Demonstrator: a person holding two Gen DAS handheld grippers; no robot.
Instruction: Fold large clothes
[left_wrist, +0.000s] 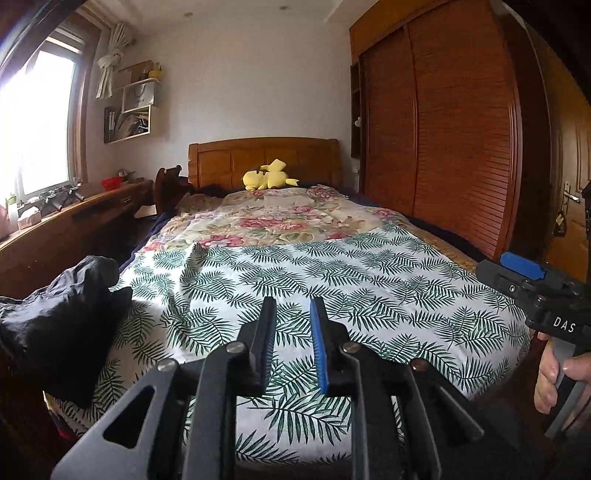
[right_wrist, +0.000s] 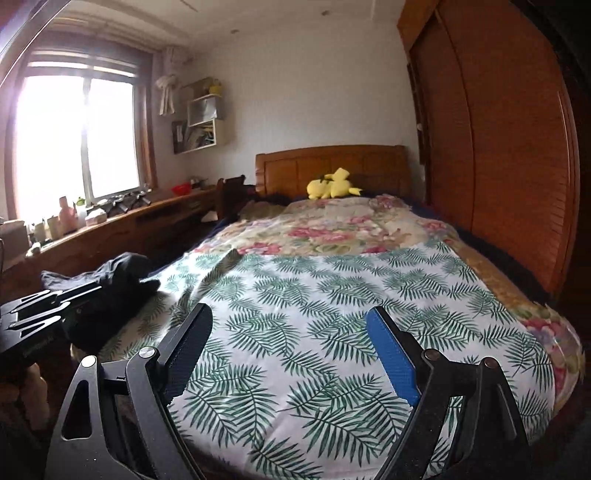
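A crumpled black garment (left_wrist: 62, 314) lies in a heap at the near left corner of the bed, on the white sheet with green leaf print (left_wrist: 332, 280); it also shows in the right wrist view (right_wrist: 114, 291). My left gripper (left_wrist: 293, 306) hovers over the near end of the bed, right of the garment, its jaws a narrow gap apart and empty. My right gripper (right_wrist: 290, 319) is wide open and empty above the leaf sheet. The right gripper's body shows at the right edge of the left wrist view (left_wrist: 524, 284).
A floral quilt (left_wrist: 280, 218) covers the far half of the bed, with a yellow plush toy (left_wrist: 267, 177) at the wooden headboard (left_wrist: 258, 158). A wooden wardrobe (left_wrist: 443, 147) stands along the right. A long desk (left_wrist: 74, 225) with clutter runs under the window on the left.
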